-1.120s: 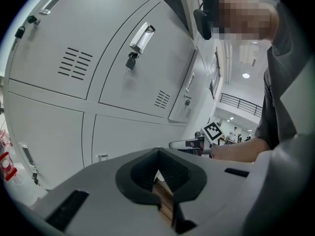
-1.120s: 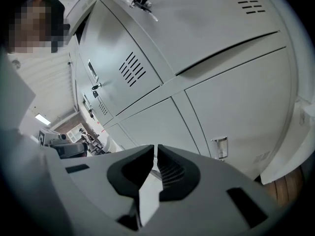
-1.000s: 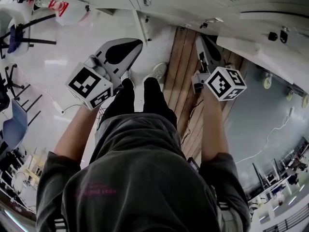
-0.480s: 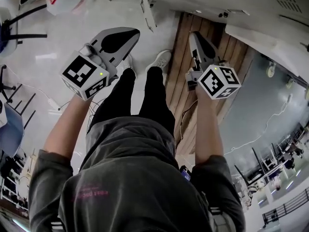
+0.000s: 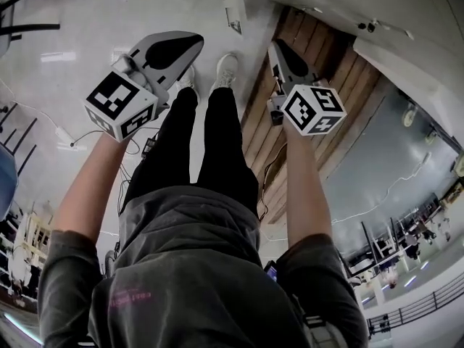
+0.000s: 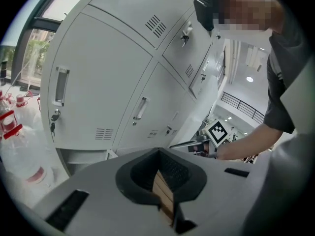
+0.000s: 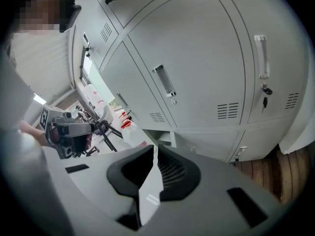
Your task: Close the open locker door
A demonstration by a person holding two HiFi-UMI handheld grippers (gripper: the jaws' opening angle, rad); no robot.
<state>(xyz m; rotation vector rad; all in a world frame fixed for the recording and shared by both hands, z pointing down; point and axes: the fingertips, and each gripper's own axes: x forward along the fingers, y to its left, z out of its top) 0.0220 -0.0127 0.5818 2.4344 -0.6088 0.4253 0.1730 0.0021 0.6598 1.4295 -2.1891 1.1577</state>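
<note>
The left tongs (image 5: 196,42) and the right tongs (image 5: 276,47) are held out in front of the person, pointed down and forward, one on each side of the legs. In the left gripper view the left tongs (image 6: 158,151) are seen clenched, tip against tip, with nothing gripped between them. In the right gripper view the right tongs (image 7: 155,149) are likewise drawn together, only a hairline slit being left at the tips, and nothing is gripped.

The locker door (image 5: 232,6) is seen edge-on at the top of the head view, standing out from the bank of lockers (image 6: 108,77), beyond the shoes (image 5: 226,67) and between the two tongs, touched by neither. An open compartment (image 6: 81,155) is shown in the lowest row of the lockers in the left gripper view, and it is seen again in the right gripper view (image 7: 165,136). The other doors in view are shut.

A strip of wooden planks (image 5: 326,71) is laid on the floor under the right tongs. Plastic bottles (image 6: 15,127) with red labels are seen left of the lockers, and a chair (image 7: 106,127) stands beyond them.
</note>
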